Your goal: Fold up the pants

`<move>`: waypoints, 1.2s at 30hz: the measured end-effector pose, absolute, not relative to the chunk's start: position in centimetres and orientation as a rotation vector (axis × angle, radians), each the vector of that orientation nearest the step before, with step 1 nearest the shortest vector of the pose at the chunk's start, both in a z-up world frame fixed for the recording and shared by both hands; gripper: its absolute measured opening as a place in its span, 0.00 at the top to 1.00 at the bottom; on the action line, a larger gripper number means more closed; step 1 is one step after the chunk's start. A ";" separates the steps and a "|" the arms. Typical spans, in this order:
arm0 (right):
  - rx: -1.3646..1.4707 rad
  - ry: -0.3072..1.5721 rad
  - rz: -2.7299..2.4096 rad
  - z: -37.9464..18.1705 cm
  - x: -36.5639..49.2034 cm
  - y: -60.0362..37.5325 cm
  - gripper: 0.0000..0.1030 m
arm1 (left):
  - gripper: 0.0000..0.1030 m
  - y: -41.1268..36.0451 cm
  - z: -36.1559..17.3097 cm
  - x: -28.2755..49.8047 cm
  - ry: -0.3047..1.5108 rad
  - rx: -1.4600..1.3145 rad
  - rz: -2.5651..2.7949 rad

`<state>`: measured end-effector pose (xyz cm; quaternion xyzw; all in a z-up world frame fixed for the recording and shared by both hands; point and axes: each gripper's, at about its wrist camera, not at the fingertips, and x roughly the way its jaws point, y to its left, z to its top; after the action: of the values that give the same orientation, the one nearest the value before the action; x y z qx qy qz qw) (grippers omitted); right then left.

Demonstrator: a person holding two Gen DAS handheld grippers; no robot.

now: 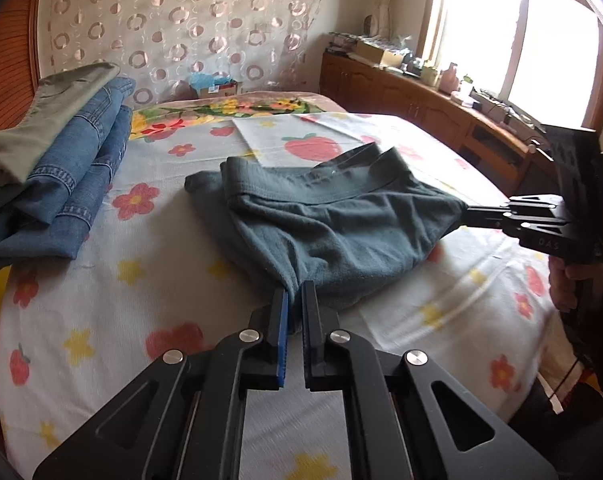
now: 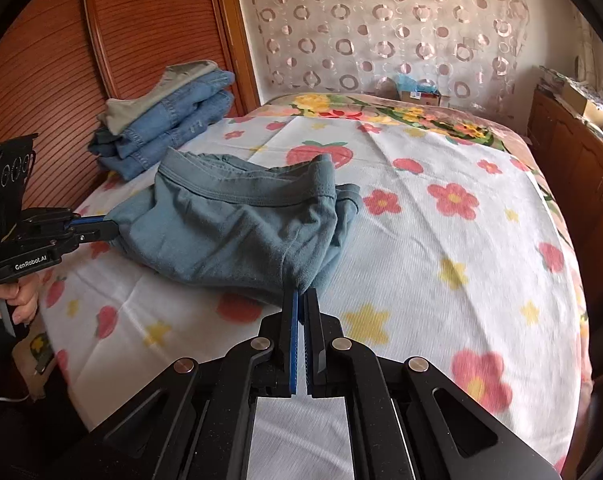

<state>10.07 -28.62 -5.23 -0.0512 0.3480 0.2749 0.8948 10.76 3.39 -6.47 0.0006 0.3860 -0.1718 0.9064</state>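
Note:
The grey-blue pants [image 1: 325,224] lie bunched on the flowered bed sheet [image 1: 141,292], waistband toward the far side. My left gripper [image 1: 295,292] is shut on their near fabric edge. My right gripper [image 1: 467,214] reaches in from the right and is shut on the pants' other corner. In the right wrist view the same pants [image 2: 237,228] lie left of centre, my right gripper [image 2: 301,294] pinches their near edge, and my left gripper [image 2: 109,229] grips their left corner. The cloth is pulled slightly between the two grippers.
A stack of folded jeans with an olive garment on top [image 1: 61,176] sits at the bed's far left by the wooden headboard [image 2: 61,80]. A wooden cabinet with clutter [image 1: 421,92] runs along the right wall under a window. A box [image 2: 417,88] is at the far bedside.

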 end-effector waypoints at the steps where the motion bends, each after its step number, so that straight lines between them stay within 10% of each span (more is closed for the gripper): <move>1: -0.096 0.721 0.574 -5.3 9.4 -29.0 0.98 | 0.93 3.3 -6.3 10.2 0.792 -0.001 -0.362; 28: -0.076 0.694 0.570 -4.1 4.0 -30.7 0.97 | 0.91 2.5 -5.5 7.3 0.804 0.036 -0.310; 36: -0.085 0.653 0.575 -3.6 5.4 -29.4 0.91 | 0.32 2.9 -5.2 8.5 0.782 0.033 -0.274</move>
<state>5.36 -29.40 -3.61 -0.0409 0.3164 0.2786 0.9059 8.50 2.91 -5.19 0.0162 0.3800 -0.1330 0.9152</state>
